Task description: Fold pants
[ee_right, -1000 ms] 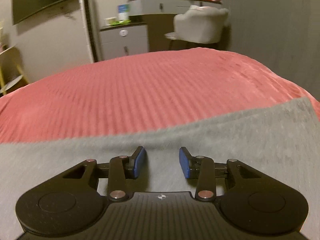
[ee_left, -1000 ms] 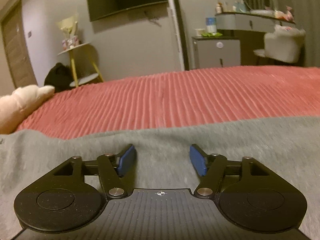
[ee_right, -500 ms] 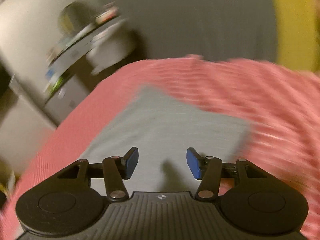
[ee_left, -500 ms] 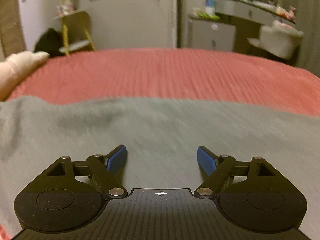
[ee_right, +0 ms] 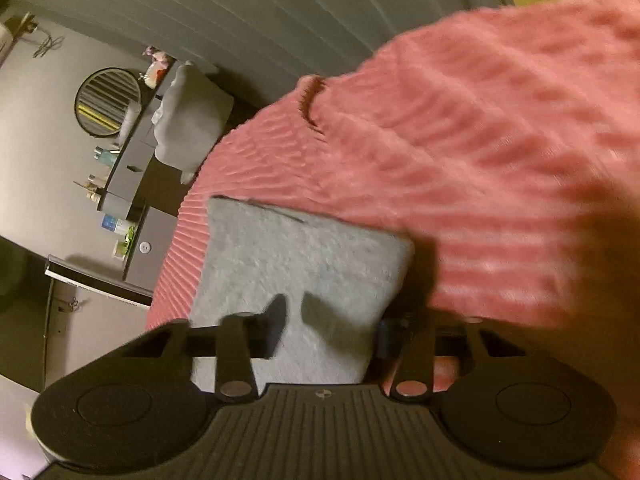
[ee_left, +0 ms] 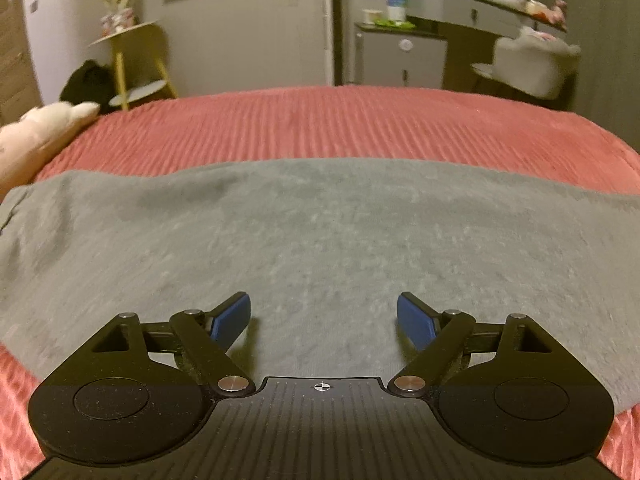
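Observation:
Grey pants (ee_left: 320, 240) lie flat across the red ribbed bedspread (ee_left: 320, 124). My left gripper (ee_left: 324, 320) is open wide and empty, low over the near part of the pants. In the right wrist view the camera is rolled sideways. My right gripper (ee_right: 328, 328) is open, with the leg end of the pants (ee_right: 296, 264) between its jaws. One finger sits over the cloth and the other at its edge, partly hidden. The jaws are not closed on the cloth.
A cream plush toy (ee_left: 36, 136) lies at the bed's left edge. Beyond the bed stand a yellow side table (ee_left: 128, 64), a grey cabinet (ee_left: 400, 60), a vanity desk and a white chair (ee_left: 532, 64). Grey curtains (ee_right: 280, 20) hang past the bed's end.
My left gripper opened wider and drew back over the pants. My right gripper swung to the leg end, rolled sideways, opened wider and came down around the cloth edge.

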Tool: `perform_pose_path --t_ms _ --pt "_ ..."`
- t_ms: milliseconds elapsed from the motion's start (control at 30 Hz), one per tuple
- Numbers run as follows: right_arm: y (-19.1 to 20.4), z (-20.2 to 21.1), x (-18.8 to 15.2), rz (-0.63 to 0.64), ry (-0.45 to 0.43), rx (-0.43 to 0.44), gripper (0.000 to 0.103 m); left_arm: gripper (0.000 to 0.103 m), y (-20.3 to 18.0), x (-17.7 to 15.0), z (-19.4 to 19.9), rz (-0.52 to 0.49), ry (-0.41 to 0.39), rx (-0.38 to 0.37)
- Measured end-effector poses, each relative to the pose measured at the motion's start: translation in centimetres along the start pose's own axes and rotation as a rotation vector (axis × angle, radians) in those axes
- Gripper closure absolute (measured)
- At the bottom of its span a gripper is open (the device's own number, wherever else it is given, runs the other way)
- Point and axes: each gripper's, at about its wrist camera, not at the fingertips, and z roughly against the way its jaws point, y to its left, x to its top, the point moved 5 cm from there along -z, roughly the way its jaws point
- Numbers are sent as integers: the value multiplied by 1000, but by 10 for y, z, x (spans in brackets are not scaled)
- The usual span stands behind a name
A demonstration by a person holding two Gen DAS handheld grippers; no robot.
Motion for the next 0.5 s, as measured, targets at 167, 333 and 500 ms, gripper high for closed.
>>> perform_pose_path --t_ms 167,333,500 --pt "14 5 -3 103 -23 32 90 16 6 1 -5 56 19 -5" --pt "5 -6 -5 57 16 0 92 16 6 -3 -10 46 32 11" --pt "45 17 -9 241 -80 -29 94 15 9 -1 -9 63 22 16"
